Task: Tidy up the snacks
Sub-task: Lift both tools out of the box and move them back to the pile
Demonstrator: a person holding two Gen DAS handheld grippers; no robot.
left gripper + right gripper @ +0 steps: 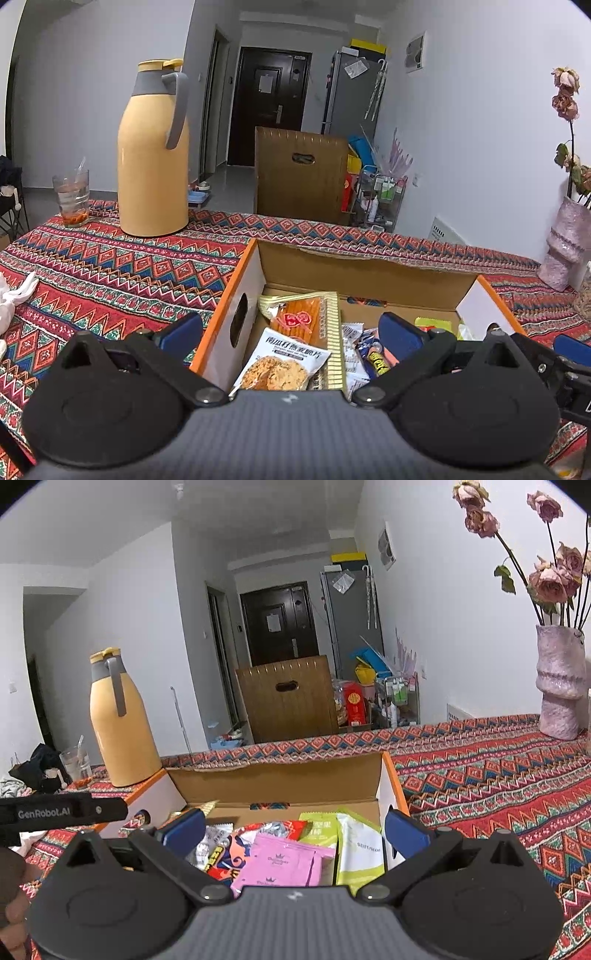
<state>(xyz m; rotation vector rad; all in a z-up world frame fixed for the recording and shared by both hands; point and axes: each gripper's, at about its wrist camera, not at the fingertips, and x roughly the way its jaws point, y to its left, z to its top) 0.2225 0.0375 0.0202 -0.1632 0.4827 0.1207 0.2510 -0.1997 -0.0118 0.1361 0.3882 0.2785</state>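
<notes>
Left wrist view first: we see our left gripper (291,328) with its jaws spread wide and nothing between them, hanging over the near left part of an open cardboard box (369,269) on the patterned tablecloth (110,266). Its left finger sits outside the box's left wall, the right finger above the contents. Between the two fingers, lower down inside the box, lie an oat crisp packet (280,365) and, just behind it, a packet of orange sticks (301,319); neither touches the pads. Small mixed wrappers (364,350) lie beside the right finger.

In the right wrist view, our right gripper (295,829) is also wide open and empty, over the right part of the same box (280,779). A pink packet (284,862) lies between its fingers, below them, with a green and white pouch (358,853) near the right finger and a red wrapper (225,860) near the left.

A yellow thermos (153,155) and a glass (72,197) stand well behind the box; a pink vase (559,681) with dried roses stands far right.
</notes>
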